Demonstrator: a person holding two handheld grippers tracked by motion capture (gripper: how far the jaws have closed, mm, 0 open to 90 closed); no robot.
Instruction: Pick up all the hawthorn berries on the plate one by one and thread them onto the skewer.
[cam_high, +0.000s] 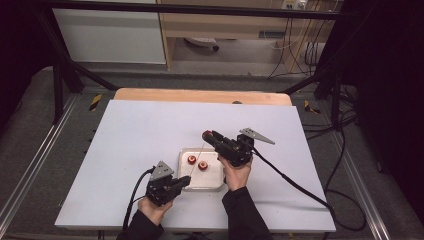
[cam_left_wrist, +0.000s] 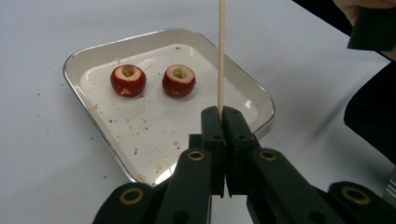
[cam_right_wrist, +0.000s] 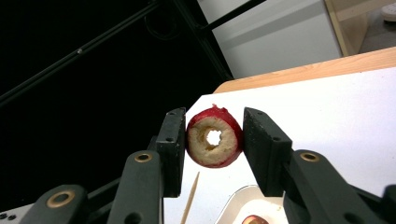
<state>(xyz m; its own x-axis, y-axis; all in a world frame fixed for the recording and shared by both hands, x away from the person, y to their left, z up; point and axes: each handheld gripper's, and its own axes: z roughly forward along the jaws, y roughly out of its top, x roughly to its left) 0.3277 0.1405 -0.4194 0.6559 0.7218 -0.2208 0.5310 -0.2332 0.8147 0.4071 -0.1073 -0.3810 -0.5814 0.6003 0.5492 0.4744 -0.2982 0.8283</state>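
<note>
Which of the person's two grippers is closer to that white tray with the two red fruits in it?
Left. The left gripper hangs at the white tray's near-left edge; the right gripper, holding a cored fruit, is raised beyond its far edge.

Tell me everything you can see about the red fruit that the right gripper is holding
The red fruit is a small round piece with shiny red skin and pale, crumbly flesh. A hole runs through its cored middle. The right gripper pinches it by the skin on both sides, above the table, cut face toward the camera. A stick's tip points up beneath it.
</note>
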